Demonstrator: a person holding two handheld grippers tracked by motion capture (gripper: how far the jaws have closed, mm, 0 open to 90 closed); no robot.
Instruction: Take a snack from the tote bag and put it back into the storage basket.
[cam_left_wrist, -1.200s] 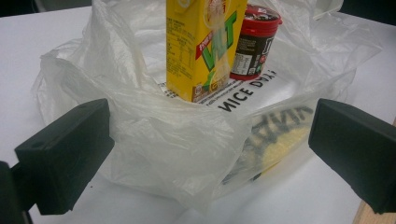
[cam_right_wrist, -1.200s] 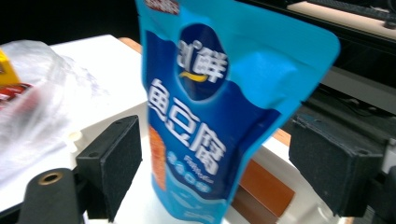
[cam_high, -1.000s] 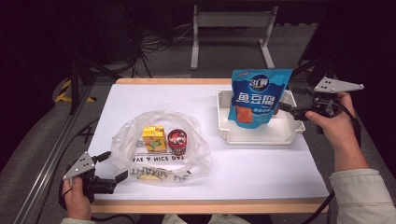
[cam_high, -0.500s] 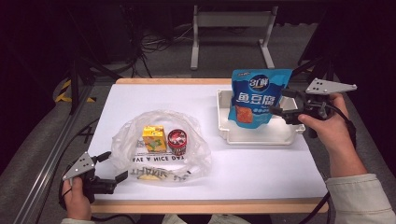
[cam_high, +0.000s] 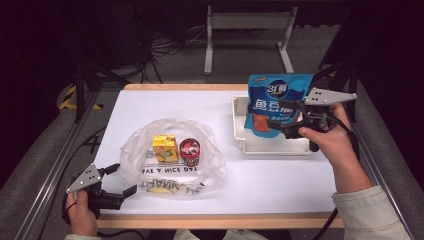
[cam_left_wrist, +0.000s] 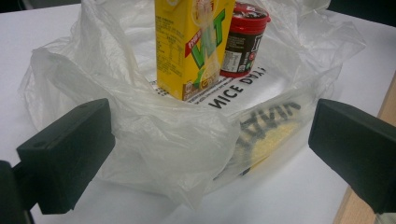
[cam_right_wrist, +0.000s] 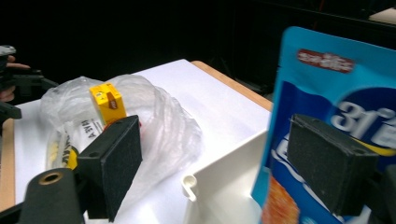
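Observation:
A blue snack pouch stands upright in a white tray at the right of the table. My right gripper is level with the pouch's front, jaws open. In the right gripper view the pouch's near edge lies between the pads of that gripper without being pressed. A clear plastic bag at centre-left holds a yellow juice carton and a red-lidded cup. My left gripper rests open at the bag's near left corner, and the left gripper view shows the bag's folds between its jaws.
A flat yellow item lies inside the plastic bag at its near side. The table's wooden front edge runs along the bottom. Behind the table stand a metal frame and floor cables. Dark rails flank both sides.
My right gripper has moved left from beyond the tray's right side to the front of the blue pouch. The left gripper and the plastic bag have not moved.

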